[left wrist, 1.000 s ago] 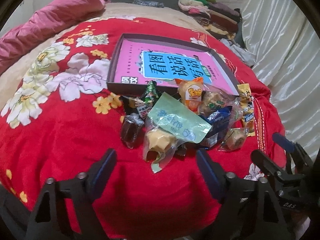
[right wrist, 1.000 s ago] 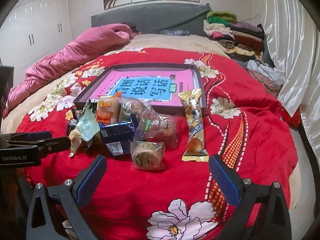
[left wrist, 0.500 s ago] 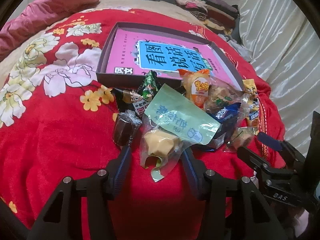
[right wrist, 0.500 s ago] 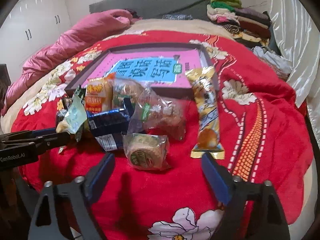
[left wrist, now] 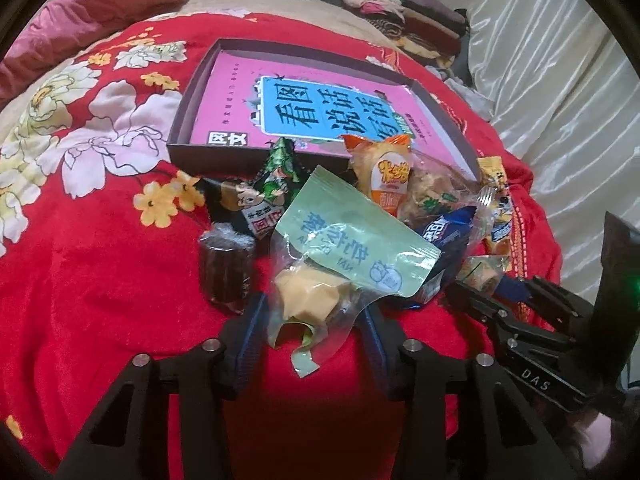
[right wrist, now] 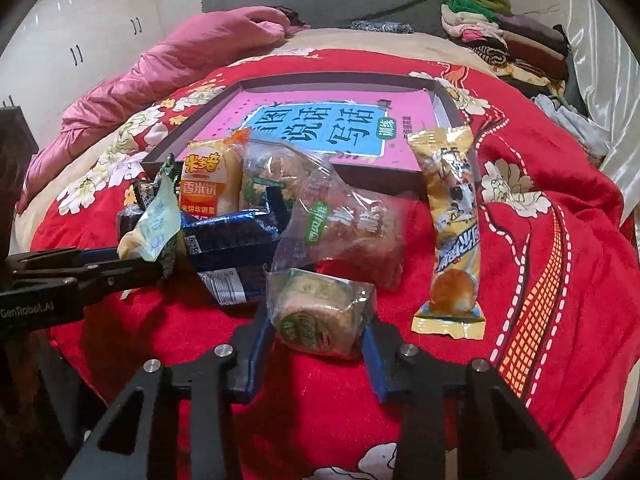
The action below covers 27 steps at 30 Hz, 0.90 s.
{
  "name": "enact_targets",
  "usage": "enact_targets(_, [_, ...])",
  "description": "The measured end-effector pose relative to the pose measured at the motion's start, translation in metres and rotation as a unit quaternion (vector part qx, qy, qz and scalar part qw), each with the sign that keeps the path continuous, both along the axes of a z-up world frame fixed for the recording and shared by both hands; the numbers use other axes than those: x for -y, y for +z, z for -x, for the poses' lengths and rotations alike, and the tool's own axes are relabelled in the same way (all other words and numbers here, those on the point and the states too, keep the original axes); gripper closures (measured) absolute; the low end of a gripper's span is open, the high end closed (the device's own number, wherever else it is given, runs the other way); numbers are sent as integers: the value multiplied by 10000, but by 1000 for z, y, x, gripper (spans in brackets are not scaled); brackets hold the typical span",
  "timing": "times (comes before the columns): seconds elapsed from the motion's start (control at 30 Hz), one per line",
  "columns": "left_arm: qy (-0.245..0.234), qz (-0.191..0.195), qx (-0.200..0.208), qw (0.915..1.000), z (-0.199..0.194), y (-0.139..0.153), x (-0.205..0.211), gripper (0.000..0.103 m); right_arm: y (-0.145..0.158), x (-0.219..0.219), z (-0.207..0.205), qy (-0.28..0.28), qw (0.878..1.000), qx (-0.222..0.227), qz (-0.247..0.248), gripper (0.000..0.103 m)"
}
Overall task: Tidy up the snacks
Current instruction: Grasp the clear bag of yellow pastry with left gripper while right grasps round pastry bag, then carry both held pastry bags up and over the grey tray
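Left hand-held gripper (left wrist: 314, 326) had just closed on the yellow cake packet (left wrist: 320, 292); right hand-held gripper (right wrist: 316, 338) on the round pastry (right wrist: 318, 312). Both soft, crushable, slippery wrap: hold by the sides.

A tray (right wrist: 446, 98) lies on the bed (right wrist: 560, 264), far of a heap of snacks, and a book (right wrist: 320, 132) lies inside it. Near the tray's near edge sit a rice cracker pack (right wrist: 202, 188) at left, a clear bag of pastries (right wrist: 352, 232) in the middle and a long bread stick pack (right wrist: 456, 232) at right. A round cake pack (right wrist: 320, 312) lies nearest, between the fingers of the right hand-held gripper (right wrist: 316, 344). At the heap's left end, a pale bun pack (left wrist: 320, 280) lies between the fingers of the left hand-held gripper (left wrist: 316, 332), with a dark roll (left wrist: 226, 268) just left of it. Folded clothes (right wrist: 504, 40) are stacked at the far right.
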<state>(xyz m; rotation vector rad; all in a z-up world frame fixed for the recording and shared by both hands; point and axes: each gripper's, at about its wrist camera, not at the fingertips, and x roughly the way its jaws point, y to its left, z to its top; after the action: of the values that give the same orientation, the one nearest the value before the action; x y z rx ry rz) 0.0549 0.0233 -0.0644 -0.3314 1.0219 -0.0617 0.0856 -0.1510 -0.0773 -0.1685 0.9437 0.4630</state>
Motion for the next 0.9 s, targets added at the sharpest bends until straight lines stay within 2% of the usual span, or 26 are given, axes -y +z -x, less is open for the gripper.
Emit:
enact_targets(0.17, [-72,12,45,10000,-1,1,1,65,5,2,3,60,9999,89,-120,63])
enact_targets(0.43, [-99,49,123,9999,5,10,-3,66,24,7,12,125,9984,417,-350,64])
enact_targets(0.63, [-142,94,316,9994,13,26,-3,66,40,7,19,209,9961,727,-451,63])
enact_targets(0.9, [-60,130,550,9984,16,45,-7,66,53,6,15,193,9936,926,-619,63])
